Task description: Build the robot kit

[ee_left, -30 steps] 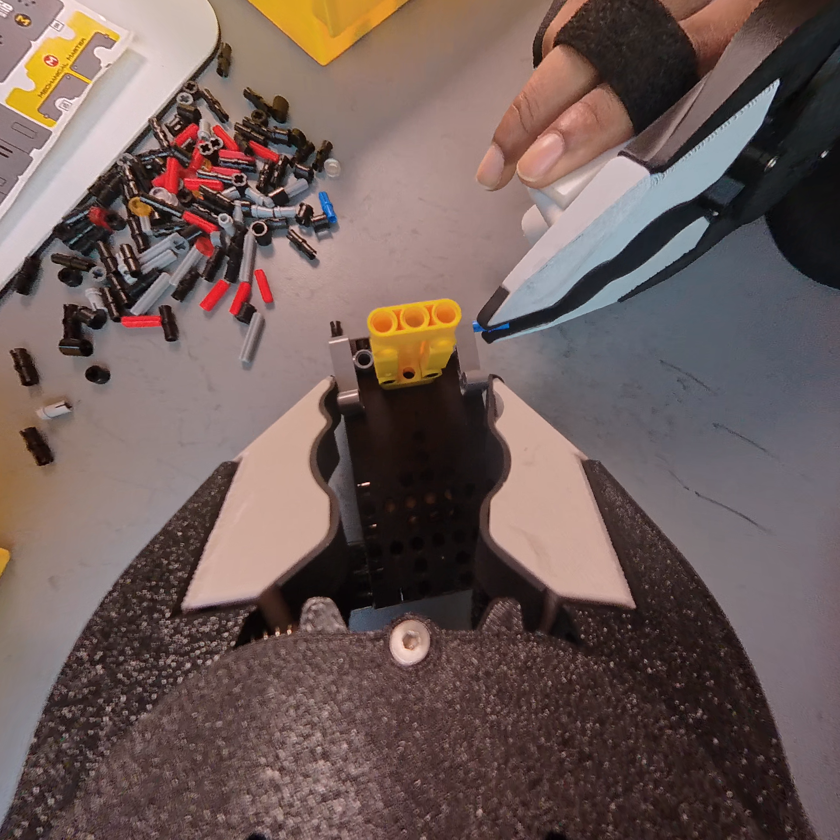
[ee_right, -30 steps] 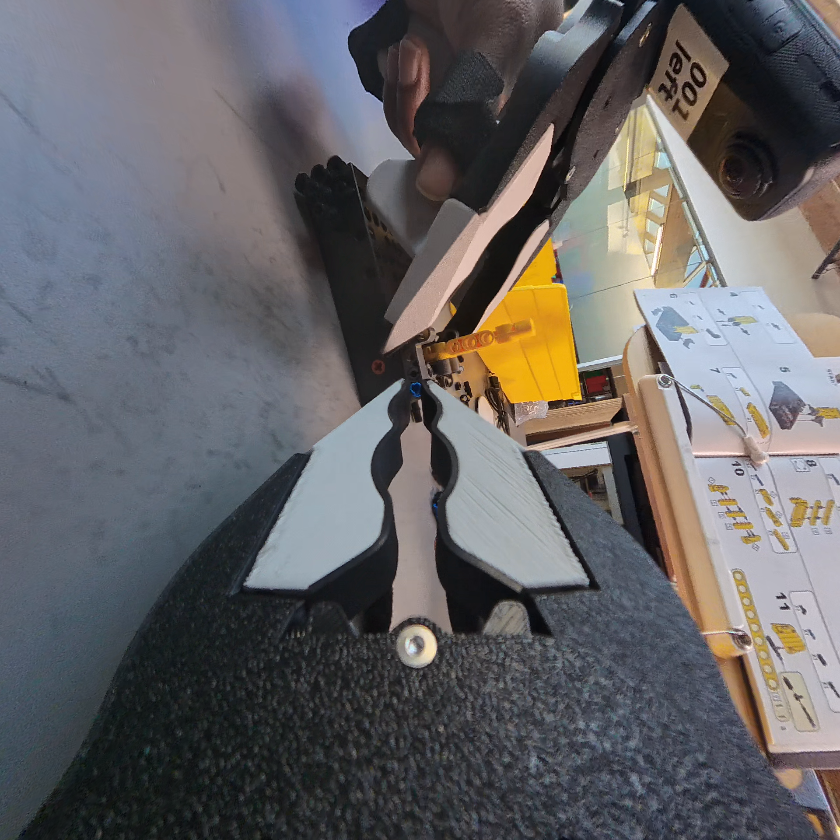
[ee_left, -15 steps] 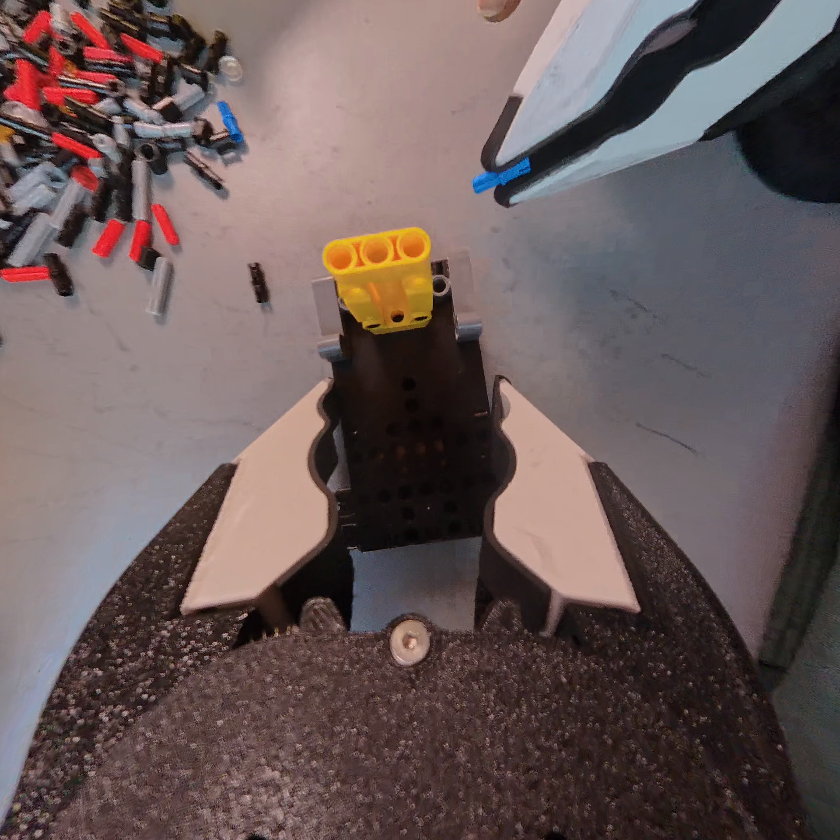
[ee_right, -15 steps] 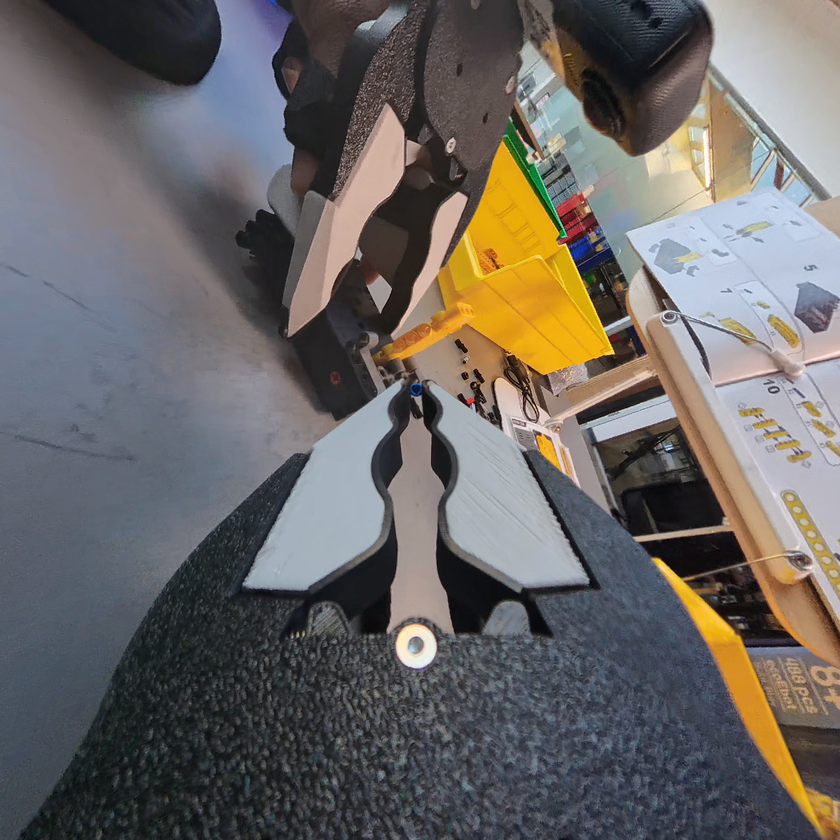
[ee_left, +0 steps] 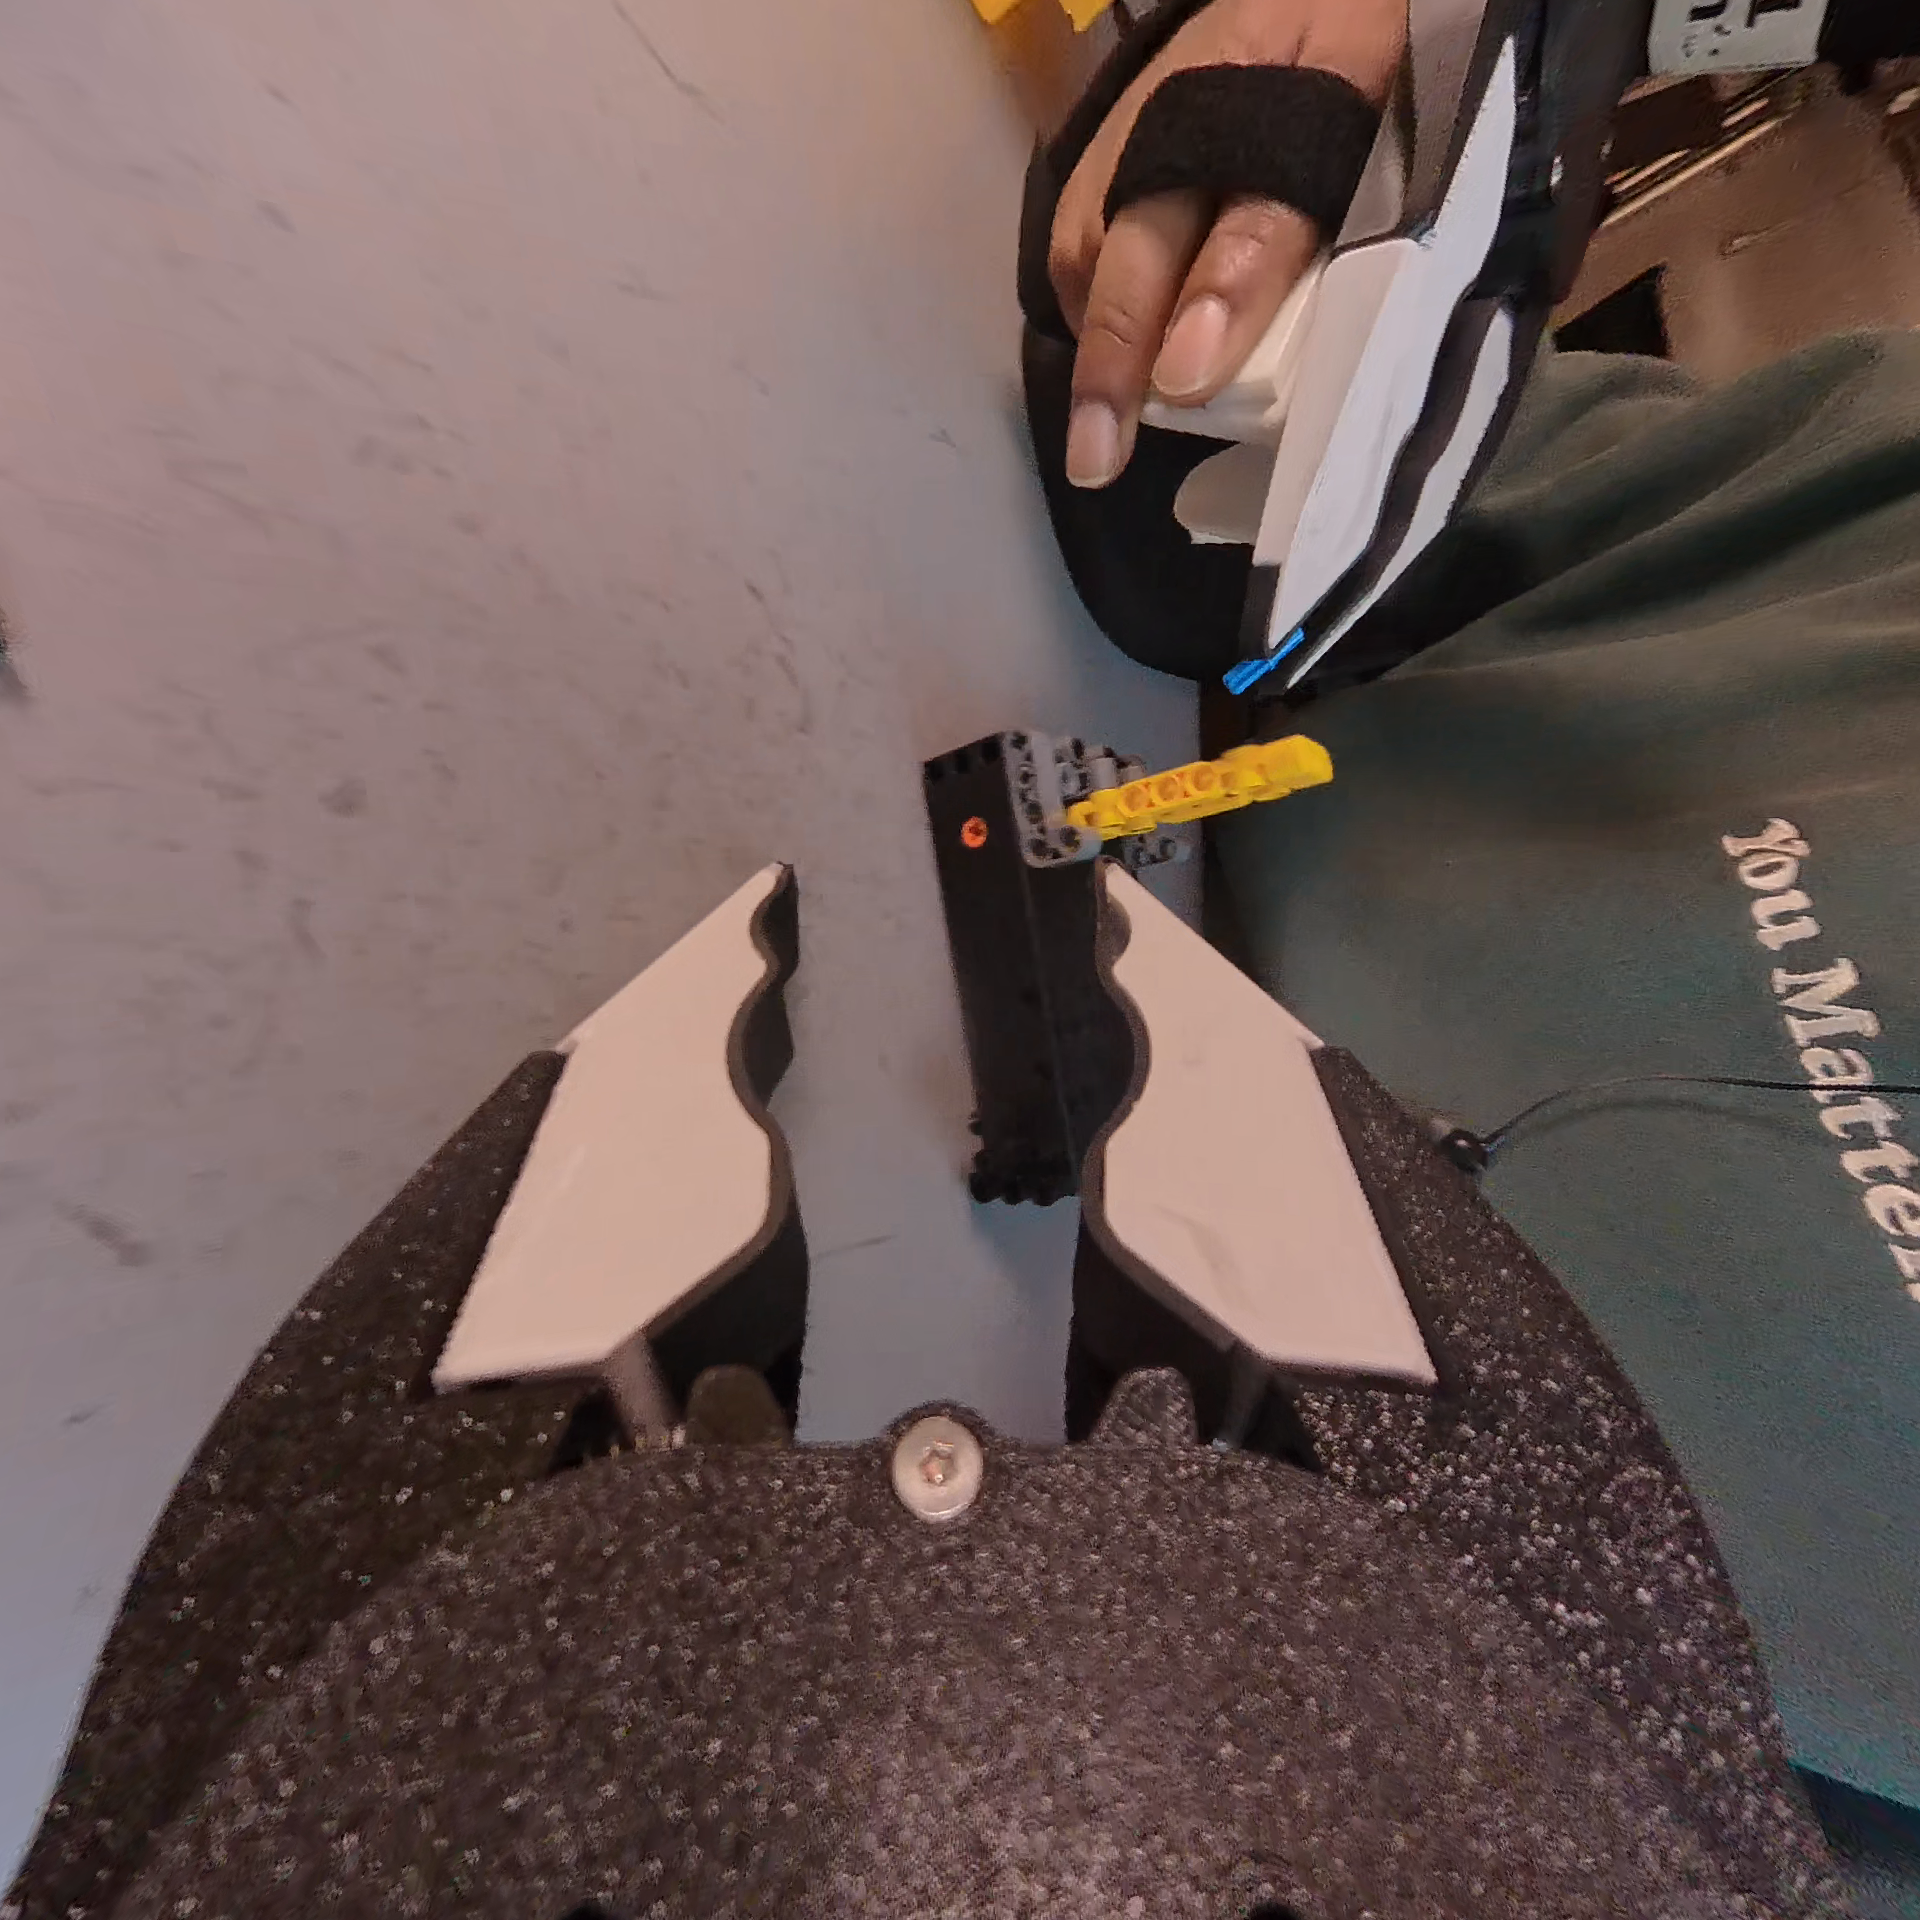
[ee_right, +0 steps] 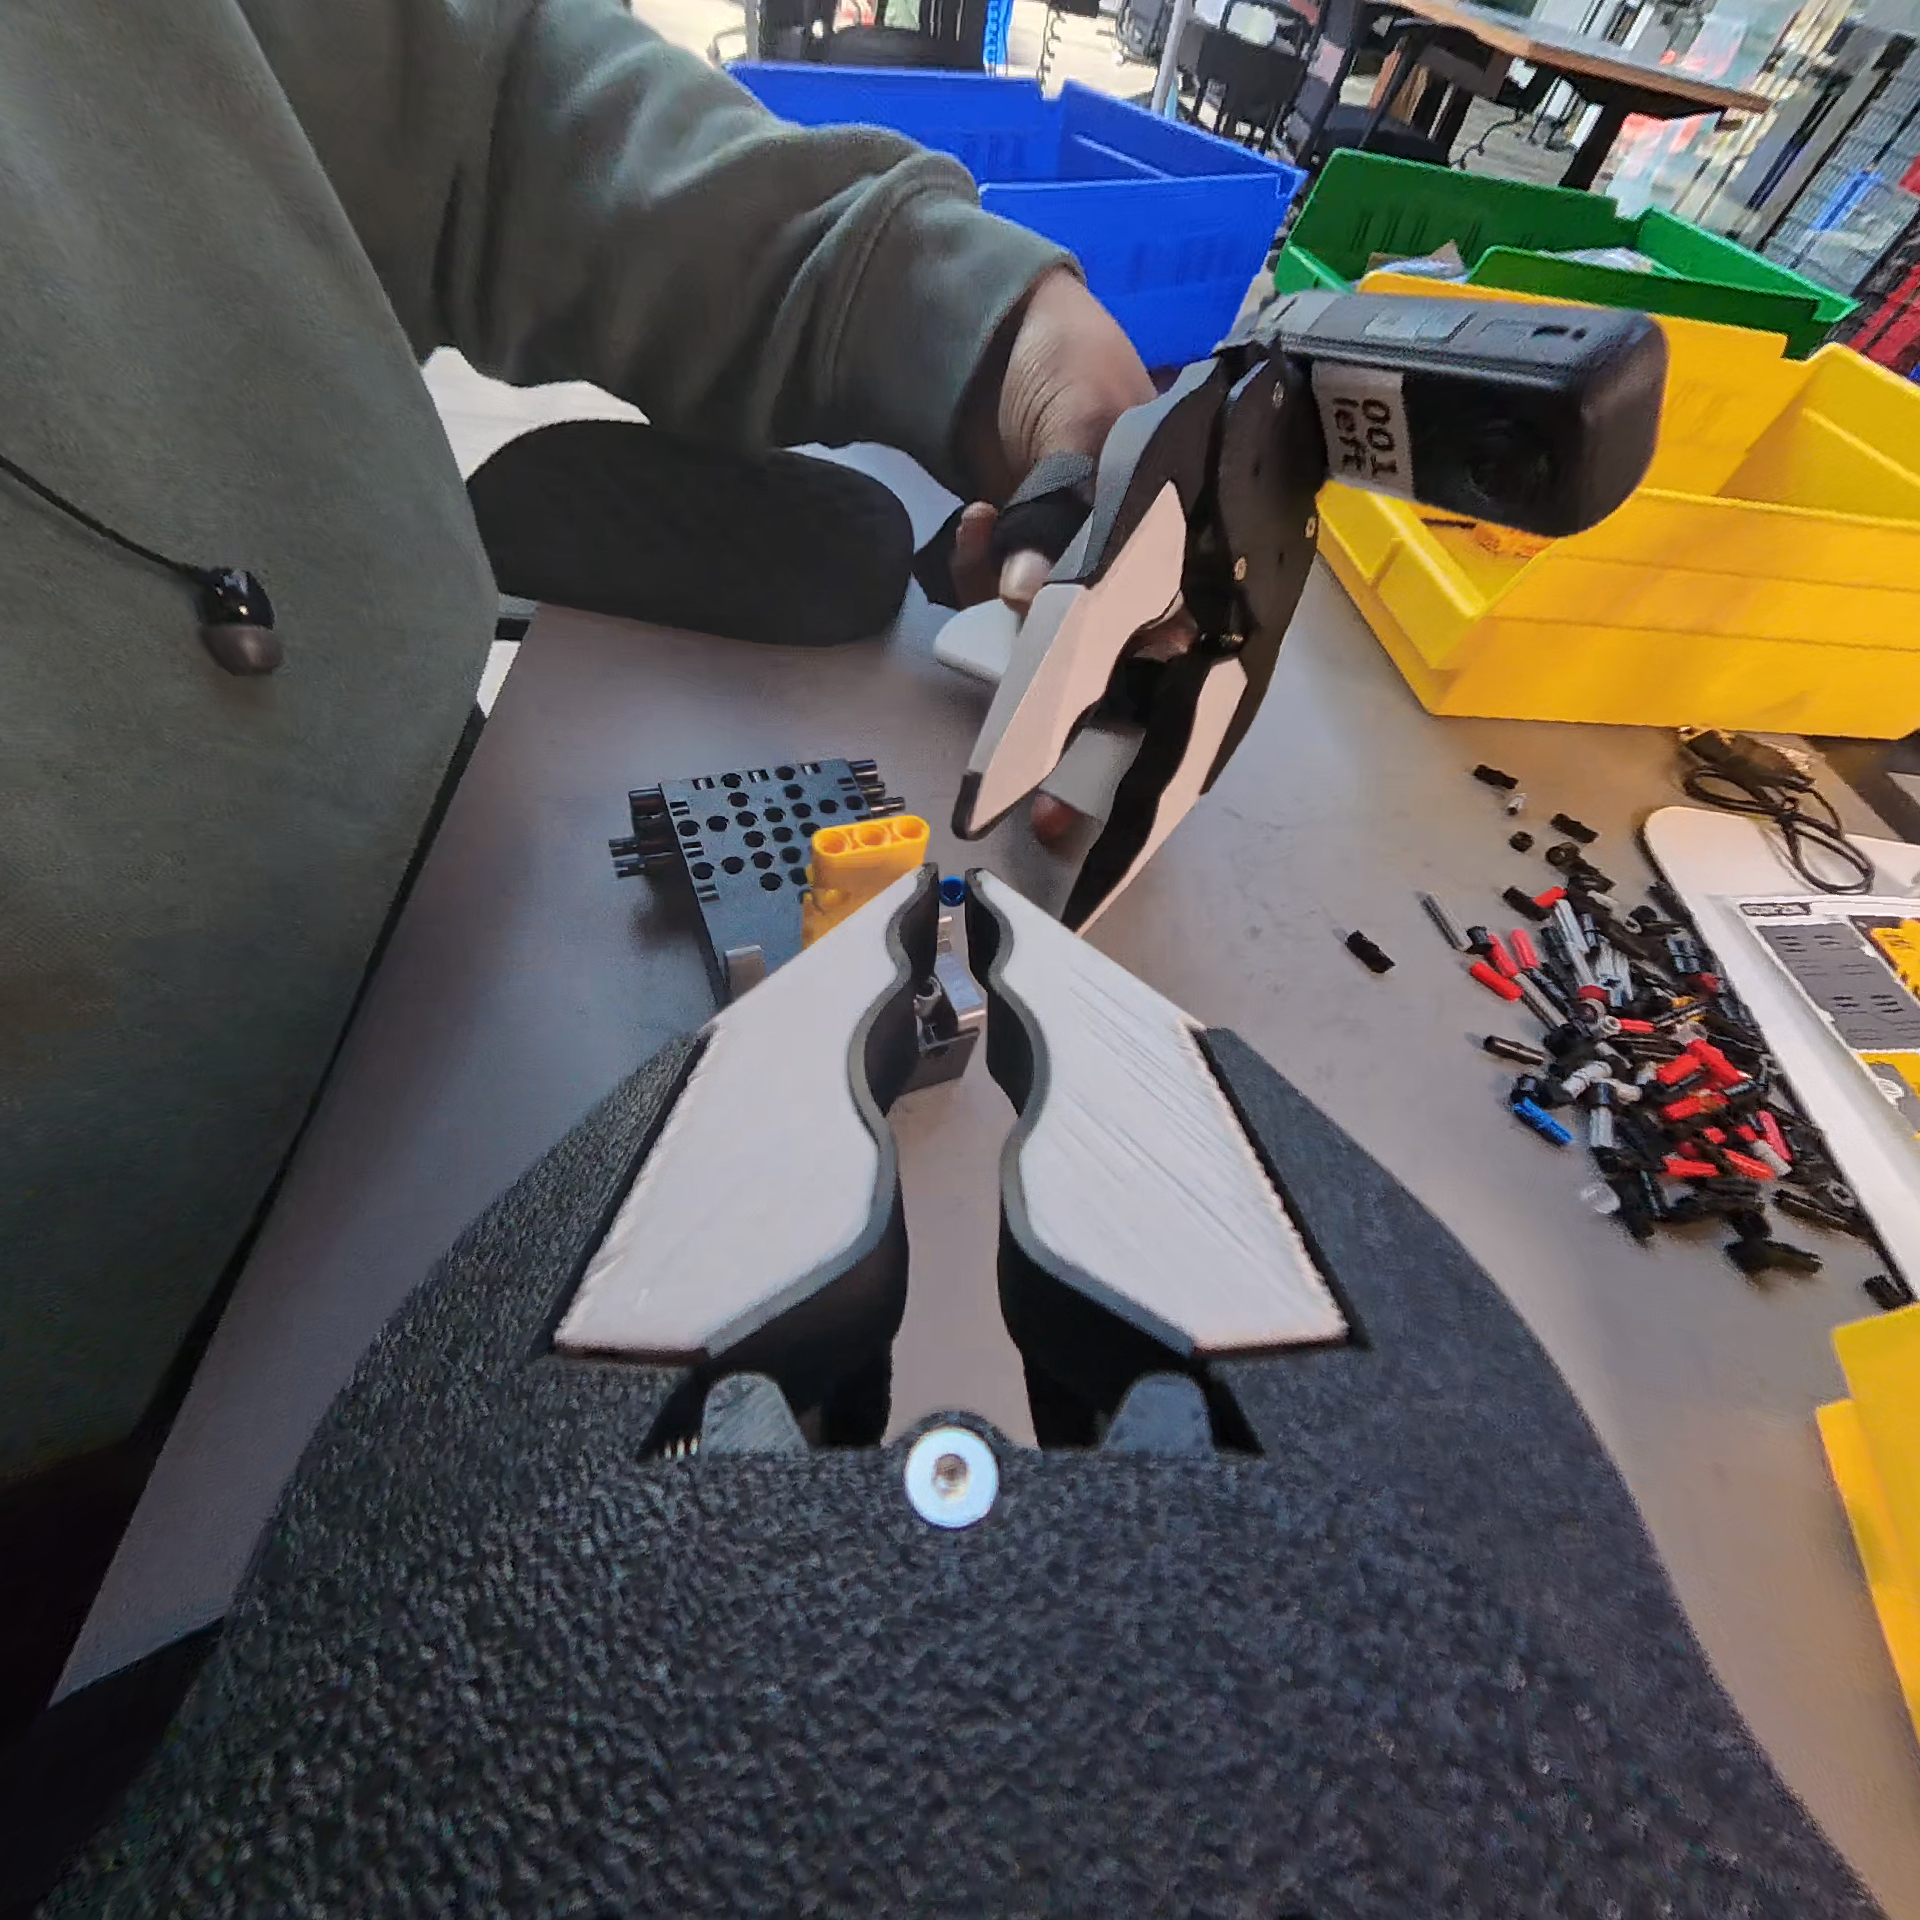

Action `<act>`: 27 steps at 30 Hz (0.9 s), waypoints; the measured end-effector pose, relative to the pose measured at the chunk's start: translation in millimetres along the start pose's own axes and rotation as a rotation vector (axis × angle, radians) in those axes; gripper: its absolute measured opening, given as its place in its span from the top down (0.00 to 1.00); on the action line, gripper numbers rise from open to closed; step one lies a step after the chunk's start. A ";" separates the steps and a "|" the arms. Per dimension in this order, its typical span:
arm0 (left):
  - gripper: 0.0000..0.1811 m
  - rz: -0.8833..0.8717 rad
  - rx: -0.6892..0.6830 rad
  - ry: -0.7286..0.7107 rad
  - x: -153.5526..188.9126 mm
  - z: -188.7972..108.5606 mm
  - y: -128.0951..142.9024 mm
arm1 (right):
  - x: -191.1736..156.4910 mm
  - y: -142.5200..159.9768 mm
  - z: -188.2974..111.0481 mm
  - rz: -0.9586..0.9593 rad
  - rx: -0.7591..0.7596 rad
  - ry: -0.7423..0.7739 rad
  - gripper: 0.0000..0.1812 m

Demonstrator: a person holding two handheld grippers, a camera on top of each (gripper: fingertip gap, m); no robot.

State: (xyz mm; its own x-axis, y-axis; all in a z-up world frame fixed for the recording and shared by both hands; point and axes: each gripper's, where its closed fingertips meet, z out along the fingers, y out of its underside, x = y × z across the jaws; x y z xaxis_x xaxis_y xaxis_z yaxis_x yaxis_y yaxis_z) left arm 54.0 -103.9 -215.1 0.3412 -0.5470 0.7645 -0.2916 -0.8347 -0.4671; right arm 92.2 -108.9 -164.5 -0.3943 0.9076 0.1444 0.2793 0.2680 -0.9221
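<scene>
Two grippers over the grey tabletop (ee_right: 1299,1039): left gripper (ee_left: 940,883) fingers apart around the black perforated assembly (ee_left: 1013,997) at the near edge; right gripper (ee_right: 951,883) fingers clamped on a blue pin (ee_right: 950,890).

Pale lettering is printed on the green garment (ee_left: 1662,1039) seen at the right of the left wrist view, running sideways and cut off at the frame edge. A white label with dark characters is fixed to the black camera (ee_right: 1475,416) mounted on the left claw (ee_right: 1039,821). Printed sheets (ee_right: 1849,977) lie on the counter (ee_right: 1299,935); their print is too small to be read.
</scene>
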 end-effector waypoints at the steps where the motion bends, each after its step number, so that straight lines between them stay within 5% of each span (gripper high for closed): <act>1: 0.69 0.029 0.001 -0.050 -3.6 -1.9 -1.3 | -0.1 3.0 -0.1 -0.012 -0.015 0.008 0.97; 8: 0.66 0.431 0.030 -0.399 21.2 -9.7 4.2 | 12.0 16.6 -11.2 0.043 -0.015 0.078 0.97; 14: 0.66 0.648 0.087 -0.526 57.0 7.5 44.0 | 26.8 22.9 -11.4 0.057 -0.028 0.158 0.97; 19: 0.62 0.853 -0.013 -0.743 47.0 9.6 78.3 | 27.4 25.7 -7.0 0.054 -0.036 0.171 0.97; 27: 0.63 1.043 -0.152 -0.809 32.9 22.3 71.5 | 26.4 28.0 -5.2 0.065 -0.036 0.186 0.97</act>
State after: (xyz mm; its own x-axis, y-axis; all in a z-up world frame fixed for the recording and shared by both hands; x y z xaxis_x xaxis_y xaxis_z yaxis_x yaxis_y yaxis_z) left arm 64.3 -183.0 -233.3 0.3146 -0.8501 -0.4223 -0.8183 -0.0174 -0.5745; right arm 94.2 -75.8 -184.6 -0.2064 0.9666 0.1519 0.3317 0.2152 -0.9185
